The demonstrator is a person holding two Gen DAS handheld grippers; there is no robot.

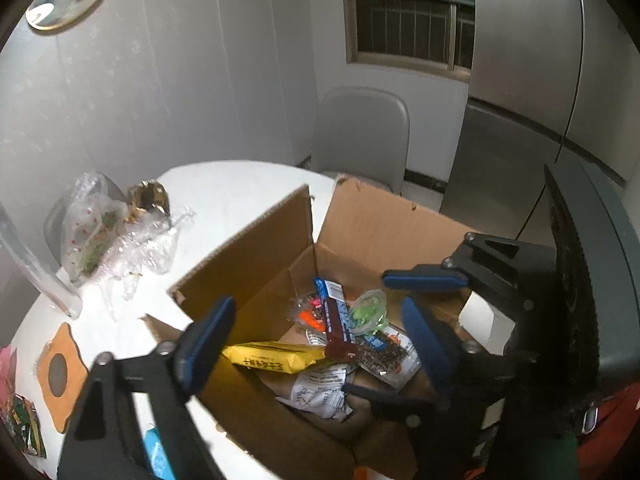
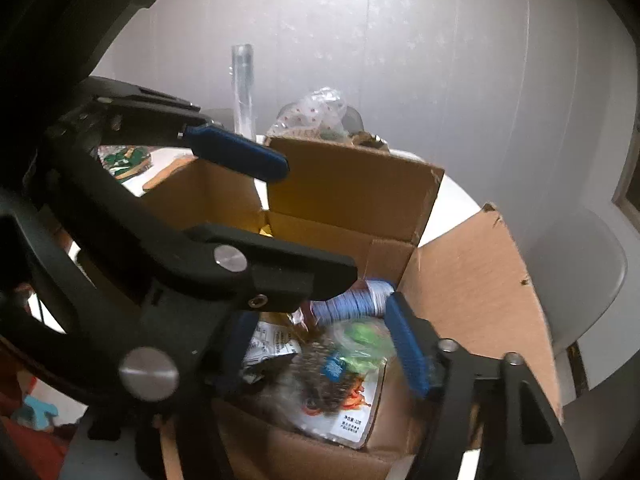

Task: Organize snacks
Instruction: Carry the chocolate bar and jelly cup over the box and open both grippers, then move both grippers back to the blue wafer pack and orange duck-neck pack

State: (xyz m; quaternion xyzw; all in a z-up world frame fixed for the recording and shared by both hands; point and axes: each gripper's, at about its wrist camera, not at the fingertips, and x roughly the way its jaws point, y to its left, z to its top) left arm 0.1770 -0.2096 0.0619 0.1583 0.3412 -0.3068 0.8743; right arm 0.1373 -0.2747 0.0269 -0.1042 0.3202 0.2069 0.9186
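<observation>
Snacks lie heaped in the bottom of an open cardboard box [image 1: 372, 224] standing on a white round tabletop [image 1: 224, 188], its flaps raised. In the left wrist view the left claw [image 1: 316, 336] hangs over the box with its blue pads spread wide and nothing between them; directly below sit a yellow packet [image 1: 276, 358], a dark red bar [image 1: 338, 332], a green jelly cup [image 1: 366, 312] and a speckled pouch [image 1: 384, 354], with a white wrapper [image 1: 320, 390] printed in small text nearer the camera. The right claw [image 1: 400, 360] reaches in from the right of that view, one blue pad high above the box and the other low, with no snack gripped. In the right wrist view the right claw [image 2: 320, 344] is likewise well open over the pile; whether its motion-blurred pads touch the speckled pouch [image 2: 340, 396] under them cannot be told. A pale blue roll-shaped packet [image 2: 360, 300] lies against the far wall inside. Beyond the box, crumpled clear plastic bags [image 1: 100, 232] and a gold wrapper [image 1: 148, 200] rest on the tabletop, a tan coaster [image 1: 60, 372] lies near its left edge, and a grey chair [image 1: 364, 132] stands behind.
</observation>
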